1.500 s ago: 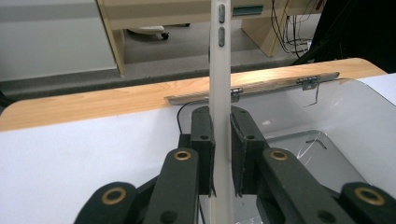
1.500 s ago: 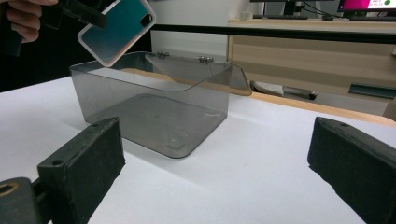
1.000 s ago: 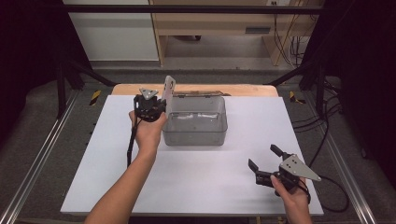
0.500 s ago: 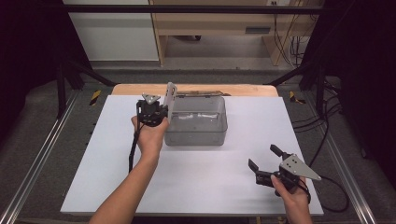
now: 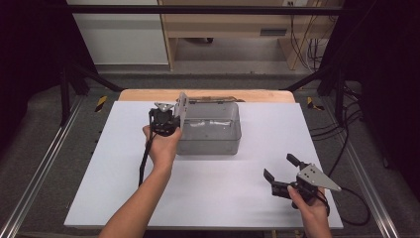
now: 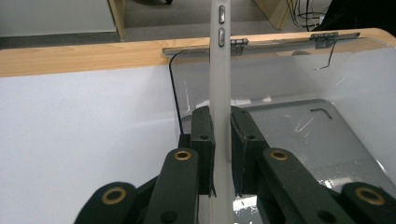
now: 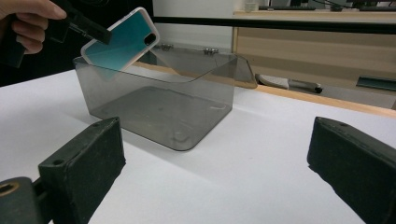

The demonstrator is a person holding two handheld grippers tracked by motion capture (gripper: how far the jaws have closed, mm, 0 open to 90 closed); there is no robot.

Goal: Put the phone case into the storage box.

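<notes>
The phone (image 5: pixel 182 110) stands on edge, tilted over the left rim of the clear box (image 5: pixel 213 144) near the table's far edge, pinched by its sides in my left claw (image 6: pixel 219 140) so it can slide in. My right claw (image 5: pixel 283 172) rests wide open by the near right corner.

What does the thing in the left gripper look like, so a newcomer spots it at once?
On the white table stands a clear grey plastic box with its hinged lid open. At the box's left edge, the left gripper holds a phone over the rim. It is the only flat slab there: teal back, white border, dark camera bump at one corner.
</notes>
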